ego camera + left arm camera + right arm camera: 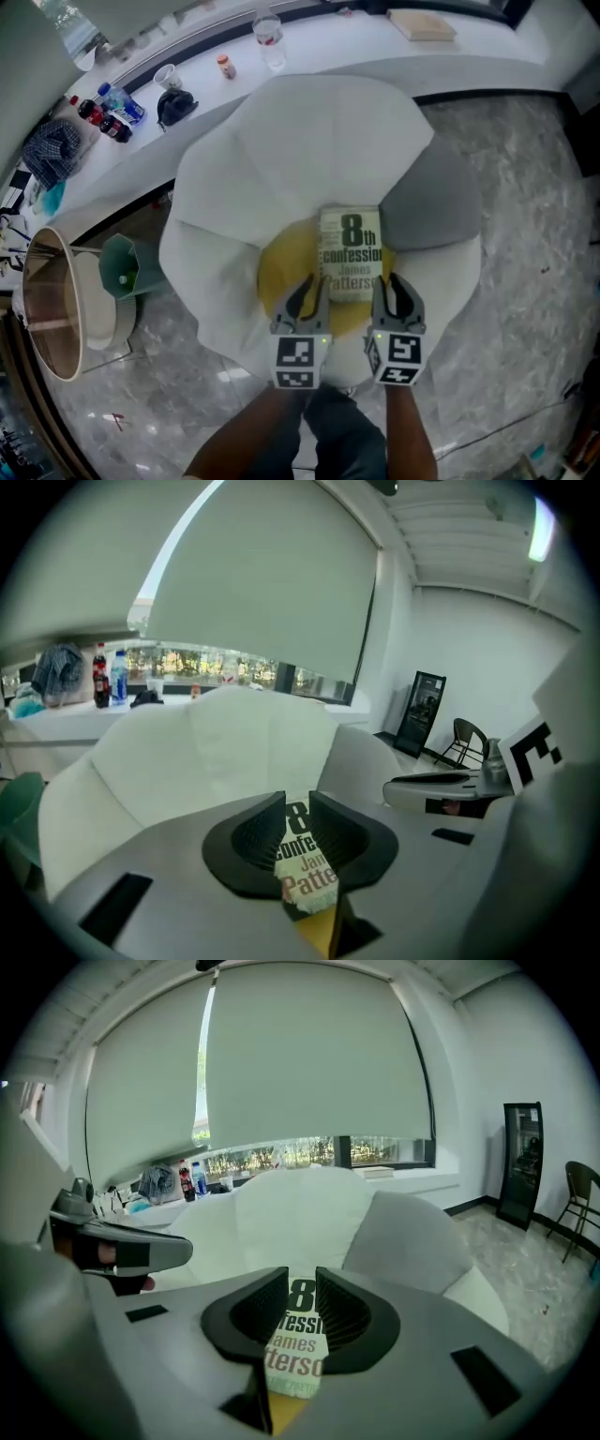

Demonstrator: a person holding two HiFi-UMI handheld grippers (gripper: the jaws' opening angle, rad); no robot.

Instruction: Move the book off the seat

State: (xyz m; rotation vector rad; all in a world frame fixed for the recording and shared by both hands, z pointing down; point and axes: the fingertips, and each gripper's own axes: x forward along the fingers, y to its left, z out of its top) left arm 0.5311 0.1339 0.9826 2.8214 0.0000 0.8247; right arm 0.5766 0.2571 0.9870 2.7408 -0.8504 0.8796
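While the book [352,253] lies flat on the yellow seat cushion [284,267], the left gripper [312,286] and right gripper [389,284] hover at its near edge, jaws slightly apart and empty. This looks like the approach step; next, the jaws must straddle that edge and close.

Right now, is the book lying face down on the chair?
No, the book lies cover up on the yellow cushion, its title readable in the head view.
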